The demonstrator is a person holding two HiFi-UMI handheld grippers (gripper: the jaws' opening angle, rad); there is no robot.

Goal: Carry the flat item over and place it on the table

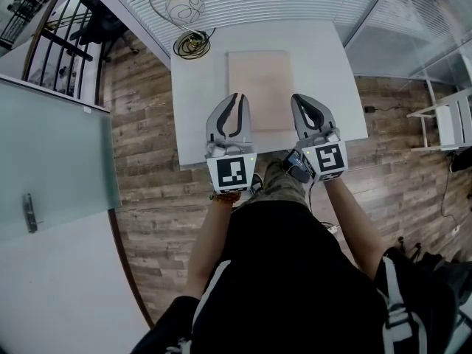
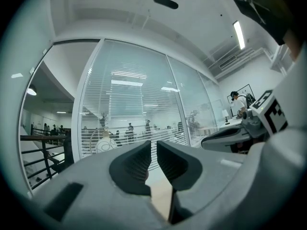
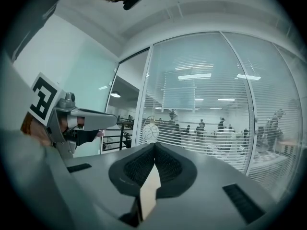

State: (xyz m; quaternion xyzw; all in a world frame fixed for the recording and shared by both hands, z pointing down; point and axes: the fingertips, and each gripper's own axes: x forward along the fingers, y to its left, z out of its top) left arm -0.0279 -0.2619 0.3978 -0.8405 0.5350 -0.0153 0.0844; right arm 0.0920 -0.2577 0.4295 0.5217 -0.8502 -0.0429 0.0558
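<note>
The white table [image 1: 324, 72] takes up the middle of the head view, over a wooden floor. A pale flat board [image 1: 259, 87] lies along the table's middle, its long sides running from the near edge toward the far edge. Its short near end is close to the table's near edge. Whether it already rests on the top or hangs just above it, I cannot tell.

The left gripper [image 1: 237, 96] is at the board's near left corner and the right gripper [image 1: 301, 97] at its near right corner. Both point level across the table. Each gripper's own view shows its jaws closed nearly all the way, with the board's thin pale edge pinched between the pads (the left pair shows a sliver of gap at the tips, while the right tips meet).

A round lamp [image 1: 184, 6] stands at the far left corner, with a coiled cable [image 1: 192, 44] just beside it, well apart from the board.

This looks like the set-down, with the board over the table and still held at both corners. The next move probably calls for settling it flat, opening both pairs of jaws together, and drawing them straight back past the near edge without dragging the board.
</note>
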